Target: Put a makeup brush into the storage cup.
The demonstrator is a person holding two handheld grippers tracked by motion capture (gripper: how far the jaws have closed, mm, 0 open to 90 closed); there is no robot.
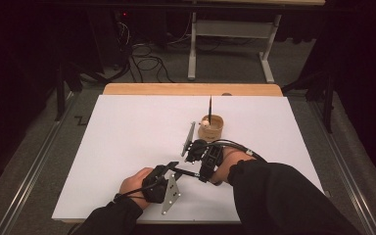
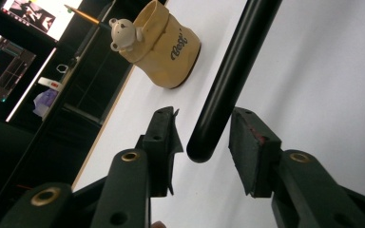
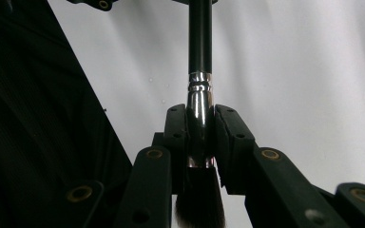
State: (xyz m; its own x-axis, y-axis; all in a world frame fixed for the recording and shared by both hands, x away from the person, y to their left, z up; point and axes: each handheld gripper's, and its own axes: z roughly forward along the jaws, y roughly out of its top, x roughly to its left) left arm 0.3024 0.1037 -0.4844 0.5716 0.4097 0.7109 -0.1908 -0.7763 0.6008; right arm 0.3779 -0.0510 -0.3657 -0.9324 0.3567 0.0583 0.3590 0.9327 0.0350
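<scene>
A black-handled brush with a silver ferrule lies level just above the white sheet. My right gripper is shut on the ferrule, and the dark bristles stick out behind its pads. In the high view the right gripper points left toward the left gripper. The rounded end of the brush handle sits between the jaws of my left gripper. A gap shows on both sides of the handle, so the pads do not touch it.
A tan cup with a small white bear figure stands on the sheet behind the grippers, with a thin dark stick upright in it. A wooden table edge runs along the back. Dark floor and cables lie beyond.
</scene>
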